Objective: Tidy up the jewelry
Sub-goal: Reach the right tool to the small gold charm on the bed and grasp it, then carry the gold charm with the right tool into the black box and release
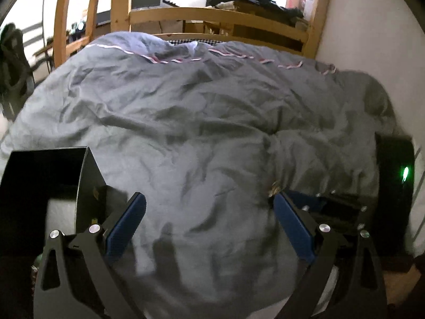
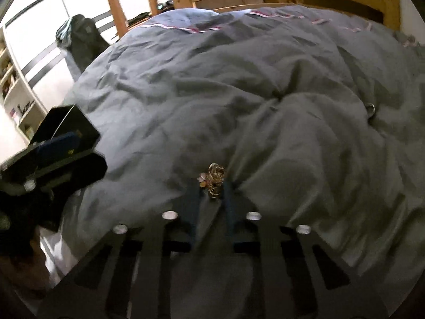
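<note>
Jewelry [image 2: 214, 177] is a small gold tangle with a pinkish flower bit, sitting right at the tips of the right gripper [image 2: 213, 186], whose jaws are drawn close together around it, so I'd say it's pinched, though the frame is blurry enough that I can't swear how much of the clump is actually between the pads. It's just above the grey duvet [image 2: 265, 122], or maybe brushing it, can't tell. The left gripper [image 1: 209, 210] has its jaws spread wide and holds nothing; in its view the same clump shows at the inner edge of its right-hand pad. Off to the left is an open black jewelry box [image 1: 47, 170], lid up, which I'm guessing is where this stuff goes. Further out on the duvet there's a small ring [image 2: 370, 109] in a fold, well apart from everything. Wooden bed frame [image 1: 212, 16] is at the far end. What could go wrong: tangled chains mean a loose strand may hang outside the grip and snag the fabric, or the whole knot slips out and vanishes into a crease. That ring could also roll deeper if the duvet gets pressed down.
</note>
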`<state>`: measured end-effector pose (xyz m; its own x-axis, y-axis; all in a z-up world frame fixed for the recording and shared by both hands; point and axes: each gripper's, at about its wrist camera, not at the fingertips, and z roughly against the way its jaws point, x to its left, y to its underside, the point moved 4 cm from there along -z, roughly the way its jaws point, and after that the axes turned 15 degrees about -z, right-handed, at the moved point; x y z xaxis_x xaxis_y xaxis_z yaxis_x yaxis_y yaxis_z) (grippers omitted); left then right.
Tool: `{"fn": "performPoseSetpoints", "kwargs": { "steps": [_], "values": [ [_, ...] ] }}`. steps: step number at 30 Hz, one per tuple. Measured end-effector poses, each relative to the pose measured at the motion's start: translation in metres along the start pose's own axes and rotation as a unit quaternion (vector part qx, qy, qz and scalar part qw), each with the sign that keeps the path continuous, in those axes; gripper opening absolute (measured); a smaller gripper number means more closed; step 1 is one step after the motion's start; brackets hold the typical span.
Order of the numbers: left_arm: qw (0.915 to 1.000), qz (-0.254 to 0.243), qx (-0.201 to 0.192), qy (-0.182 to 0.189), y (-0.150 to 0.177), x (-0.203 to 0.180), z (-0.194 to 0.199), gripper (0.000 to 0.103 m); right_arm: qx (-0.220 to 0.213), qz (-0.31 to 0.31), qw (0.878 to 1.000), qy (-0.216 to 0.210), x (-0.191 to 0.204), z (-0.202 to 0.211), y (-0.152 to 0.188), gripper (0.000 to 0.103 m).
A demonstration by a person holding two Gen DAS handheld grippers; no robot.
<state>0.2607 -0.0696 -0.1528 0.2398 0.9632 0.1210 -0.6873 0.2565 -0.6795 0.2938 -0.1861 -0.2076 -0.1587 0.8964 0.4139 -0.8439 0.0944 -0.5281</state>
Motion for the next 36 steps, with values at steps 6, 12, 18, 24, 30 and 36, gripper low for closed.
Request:
{"fn": "performPoseSetpoints", "kwargs": {
  "steps": [6, 12, 18, 24, 30, 36],
  "values": [
    [0.9997, -0.023, -0.011, -0.001, -0.003, -0.01, 0.014, 0.095, -0.019, 0.002, 1.0, -0.01, 0.006, 0.016, -0.005, 0.008],
    [0.9989, -0.034, -0.028, -0.015, -0.015, -0.011, 0.045, 0.095, -0.039, 0.007, 0.999, -0.029, 0.025, 0.049, -0.015, 0.007],
    [0.9987, -0.015, -0.041, -0.024, -0.024, 0.004, 0.083, 0.095, -0.058, 0.018, 0.997, -0.055, 0.055, 0.09, -0.027, 0.007],
    [0.9978, 0.013, -0.053, -0.039, -0.017, 0.033, 0.125, 0.095, -0.075, 0.051, 0.993, -0.075, 0.102, 0.119, -0.029, 0.007],
    [0.9947, 0.045, -0.065, -0.066, 0.003, 0.075, 0.165, 0.095, -0.062, 0.087, 0.99, -0.094, 0.155, 0.121, -0.01, 0.007],
    [0.9897, 0.076, -0.056, -0.108, 0.041, 0.125, 0.179, 0.095, -0.04, 0.152, 0.983, -0.099, 0.208, 0.103, 0.022, 0.007]
  ]
}}
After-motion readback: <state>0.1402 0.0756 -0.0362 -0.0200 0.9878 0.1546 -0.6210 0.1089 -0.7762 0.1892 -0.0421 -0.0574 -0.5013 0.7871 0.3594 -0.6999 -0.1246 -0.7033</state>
